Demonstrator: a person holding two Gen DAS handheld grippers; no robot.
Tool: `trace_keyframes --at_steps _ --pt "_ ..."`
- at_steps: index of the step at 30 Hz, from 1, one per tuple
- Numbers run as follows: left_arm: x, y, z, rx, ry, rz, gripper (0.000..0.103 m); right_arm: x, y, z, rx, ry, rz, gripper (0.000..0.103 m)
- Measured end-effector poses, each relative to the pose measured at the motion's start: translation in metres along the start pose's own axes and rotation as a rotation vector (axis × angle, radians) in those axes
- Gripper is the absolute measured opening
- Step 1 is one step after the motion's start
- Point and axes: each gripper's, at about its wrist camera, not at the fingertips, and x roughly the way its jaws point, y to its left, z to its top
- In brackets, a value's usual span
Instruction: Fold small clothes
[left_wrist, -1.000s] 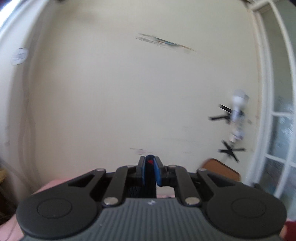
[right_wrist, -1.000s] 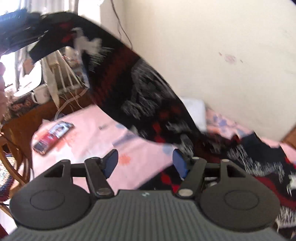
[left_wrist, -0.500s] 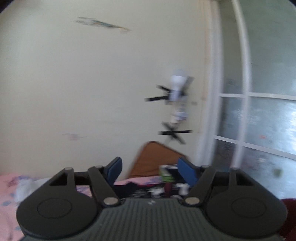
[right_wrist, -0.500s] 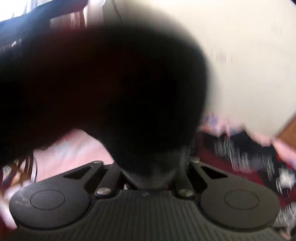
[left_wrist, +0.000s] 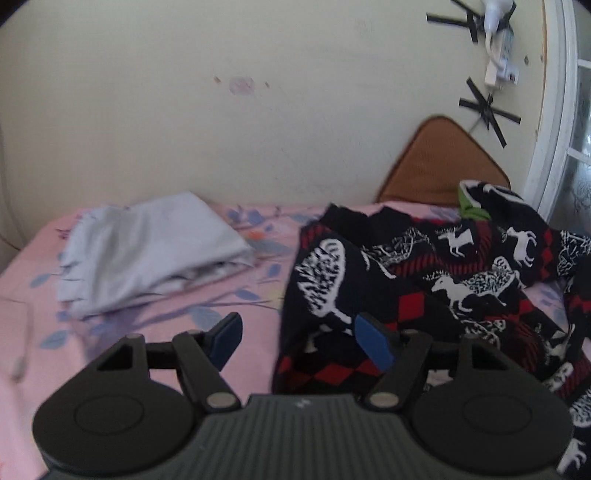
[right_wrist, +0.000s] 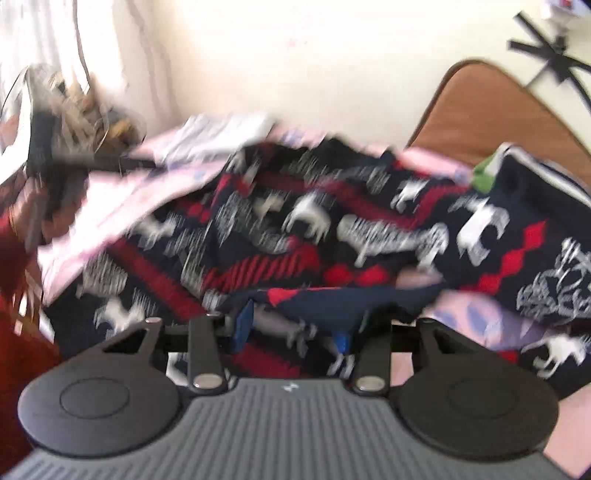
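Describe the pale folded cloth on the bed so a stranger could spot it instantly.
Start at the pink floral bedsheet under the cream wall. On its left side, by the wall, lies the folded grey cloth. It is plain, unlike the black, red and white animal-print garment heaped to its right.

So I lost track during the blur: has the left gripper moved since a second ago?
Yes. The left gripper has tipped downward: the taped wall plug rose to the view's top, and the bed with the patterned garment now fills the lower half.
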Motion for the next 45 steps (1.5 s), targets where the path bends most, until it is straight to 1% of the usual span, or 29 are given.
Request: trace_keyframes --at_steps 2,4,6,7,8,10,12,15,18,21,24,28,31,36,38,40,45 --pt "0.008 0.005 0.000 -0.029 -0.006 -0.033 0.070 0.012 -0.003 0.013 0.030 -0.025 -0.010 0.047" --pt "0.015 0.012 0.003 -0.079 -0.022 -0.074 0.070 0.035 -0.003 0.031 0.071 -0.038 -0.010 0.047" --pt "0.017 0.022 0.001 -0.127 -0.042 -0.102 0.071 0.057 -0.005 0.049 0.116 -0.046 0.012 0.047" --pt "0.016 0.027 -0.002 -0.147 -0.047 -0.116 0.071 0.070 -0.004 0.059 0.137 -0.052 0.023 0.044" --pt "0.017 0.031 -0.004 -0.162 -0.049 -0.127 0.071 0.084 -0.004 0.069 0.155 -0.052 0.027 0.039" --pt "0.018 0.040 -0.009 -0.194 -0.039 -0.140 0.072 0.112 -0.005 0.083 0.175 -0.029 0.019 0.033" --pt "0.021 0.048 -0.011 -0.234 -0.013 -0.144 0.072 0.139 -0.006 0.091 0.202 0.003 0.008 0.033" --pt "0.024 0.058 -0.013 -0.307 0.012 -0.163 0.072 0.178 -0.008 0.096 0.265 0.050 0.014 0.033" --pt "0.028 0.063 -0.015 -0.347 0.041 -0.145 0.072 0.204 -0.005 0.098 0.316 0.081 0.021 0.033" --pt "0.035 0.066 -0.018 -0.383 0.083 -0.153 0.072 0.215 0.005 0.098 0.345 0.100 0.045 0.034" --pt "0.034 0.066 -0.018 -0.381 0.081 -0.148 0.072 0.217 0.016 0.100 0.336 0.109 0.043 0.035" --pt "0.034 0.065 -0.018 -0.376 0.083 -0.140 0.072 0.220 0.017 0.103 0.386 0.122 0.085 0.035" --pt "0.035 0.065 -0.018 -0.379 0.084 -0.140 0.072 0.223 0.017 0.102 0.413 0.125 0.091 0.035" --pt "0.033 0.066 -0.017 -0.383 0.087 -0.148 0.073 0.224 0.012 0.100 0.494 0.113 0.125 0.035" --pt "0.033 0.066 -0.017 -0.387 0.089 -0.154 0.073 0.219 0.010 0.099 0.529 0.083 0.147 0.035" --pt "0.032 0.065 -0.017 -0.393 0.092 -0.166 0.073 0.216 0.006 0.095 0.589 0.057 0.187 0.035" --pt "0.032 0.063 -0.017 -0.387 0.097 -0.178 0.073 0.225 0.005 0.087 0.661 0.093 0.221 0.036"
